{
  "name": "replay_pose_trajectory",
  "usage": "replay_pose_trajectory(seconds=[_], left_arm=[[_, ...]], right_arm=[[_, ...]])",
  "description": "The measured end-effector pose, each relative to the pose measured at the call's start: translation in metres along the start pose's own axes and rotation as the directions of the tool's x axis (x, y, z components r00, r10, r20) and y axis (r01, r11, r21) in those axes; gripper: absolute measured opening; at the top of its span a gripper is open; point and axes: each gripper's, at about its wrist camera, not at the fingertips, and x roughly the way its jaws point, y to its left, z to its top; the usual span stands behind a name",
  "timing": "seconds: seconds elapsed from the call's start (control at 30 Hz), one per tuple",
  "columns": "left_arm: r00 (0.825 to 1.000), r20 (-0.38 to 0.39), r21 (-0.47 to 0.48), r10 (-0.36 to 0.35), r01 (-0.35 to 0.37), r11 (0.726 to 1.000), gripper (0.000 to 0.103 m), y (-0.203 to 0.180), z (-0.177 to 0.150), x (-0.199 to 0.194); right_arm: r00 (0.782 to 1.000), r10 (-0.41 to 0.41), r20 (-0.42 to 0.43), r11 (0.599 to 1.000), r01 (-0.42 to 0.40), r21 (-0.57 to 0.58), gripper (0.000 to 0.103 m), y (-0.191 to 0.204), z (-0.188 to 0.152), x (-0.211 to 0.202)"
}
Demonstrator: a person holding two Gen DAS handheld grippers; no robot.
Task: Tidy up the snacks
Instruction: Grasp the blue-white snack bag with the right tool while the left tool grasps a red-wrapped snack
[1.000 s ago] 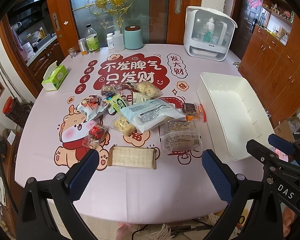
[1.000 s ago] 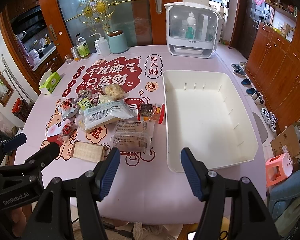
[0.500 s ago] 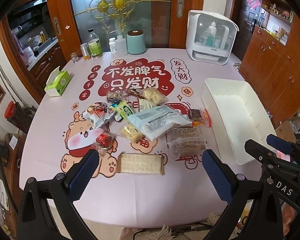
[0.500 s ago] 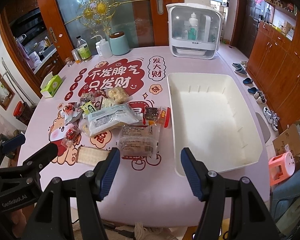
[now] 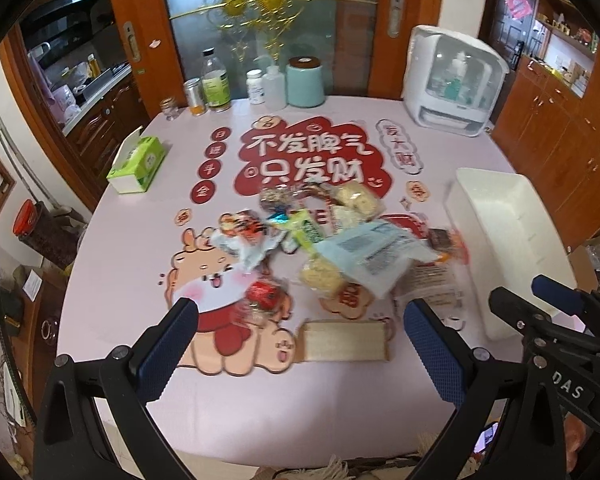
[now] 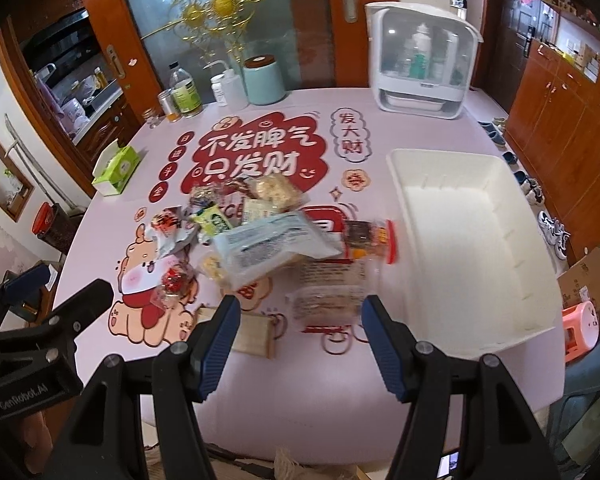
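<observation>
Your left gripper (image 5: 300, 344) and right gripper (image 6: 300, 340) both hang over the near table (image 5: 260, 408) edge, jaws apart and empty. The snacks (image 6: 260, 240) lie heaped mid-table, just left of the empty white bin (image 6: 472, 248); a flat wafer pack (image 5: 344, 340) lies nearest you. Along the far edge stand bottles (image 5: 216, 84), a teal canister (image 5: 305, 82) and a white cabinet (image 6: 420, 64). A tissue box (image 5: 138, 164) sits far left, well clear of the heap.
</observation>
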Motion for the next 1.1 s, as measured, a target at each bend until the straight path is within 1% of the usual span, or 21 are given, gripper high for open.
replay_pose_trajectory(seconds=[0.1, 0.23, 0.37, 0.43, 0.5, 0.57, 0.67, 0.73, 0.8, 0.83, 0.97, 1.1], left_arm=[[1.000, -0.030, -0.005, 0.002, -0.002, 1.000, 0.102, 0.018, 0.002, 0.014], [0.996, -0.087, 0.011, -0.018, 0.019, 1.000, 0.102, 0.040, 0.004, 0.039], [0.991, -0.129, 0.018, -0.042, 0.044, 0.999, 0.102, 0.060, 0.005, 0.064], [0.986, -0.153, 0.002, -0.067, 0.068, 0.998, 0.102, 0.071, 0.007, 0.078], [0.982, -0.173, -0.002, -0.072, 0.072, 0.997, 0.102, 0.082, 0.010, 0.093], [0.980, -0.189, 0.001, -0.066, 0.067, 0.998, 0.102, 0.093, 0.011, 0.111], [0.974, -0.225, -0.002, -0.039, 0.039, 0.999, 0.102, 0.107, 0.012, 0.140], [0.967, -0.249, -0.023, -0.042, 0.038, 0.999, 0.102, 0.116, 0.016, 0.160], [0.964, -0.260, -0.045, -0.063, 0.053, 0.998, 0.102, 0.121, 0.024, 0.176], [0.964, -0.255, -0.056, -0.077, 0.065, 0.996, 0.102, 0.122, 0.030, 0.185], [0.970, -0.230, -0.070, -0.083, 0.068, 0.995, 0.102, 0.119, 0.053, 0.212], [0.963, -0.256, -0.074, -0.081, 0.064, 0.995, 0.102, 0.109, 0.071, 0.243]], right_arm=[[1.000, 0.012, -0.004, 1.000, -0.012, -0.009, 0.064, 0.019, 0.003, 0.008], [1.000, 0.016, -0.018, 1.000, -0.016, -0.011, 0.064, 0.038, 0.002, 0.025], [0.997, 0.044, -0.062, 0.998, -0.041, 0.047, 0.064, 0.044, 0.003, 0.049], [0.994, 0.074, -0.086, 0.992, -0.065, 0.104, 0.064, 0.041, 0.004, 0.064], [0.989, 0.098, -0.108, 0.983, -0.080, 0.165, 0.064, 0.034, 0.006, 0.079], [0.985, 0.115, -0.127, 0.970, -0.083, 0.230, 0.064, 0.026, 0.008, 0.097], [0.984, 0.112, -0.139, 0.955, -0.068, 0.289, 0.064, 0.017, 0.011, 0.121], [0.982, 0.117, -0.145, 0.943, -0.065, 0.325, 0.064, 0.010, 0.013, 0.138], [0.979, 0.134, -0.154, 0.930, -0.070, 0.360, 0.064, 0.004, 0.017, 0.155], [0.978, 0.133, -0.163, 0.924, -0.063, 0.376, 0.064, 0.001, 0.019, 0.164], [0.970, 0.145, -0.197, 0.910, -0.052, 0.411, 0.064, -0.001, 0.027, 0.195], [0.965, 0.155, -0.212, 0.903, -0.051, 0.426, 0.064, -0.002, 0.035, 0.216]])
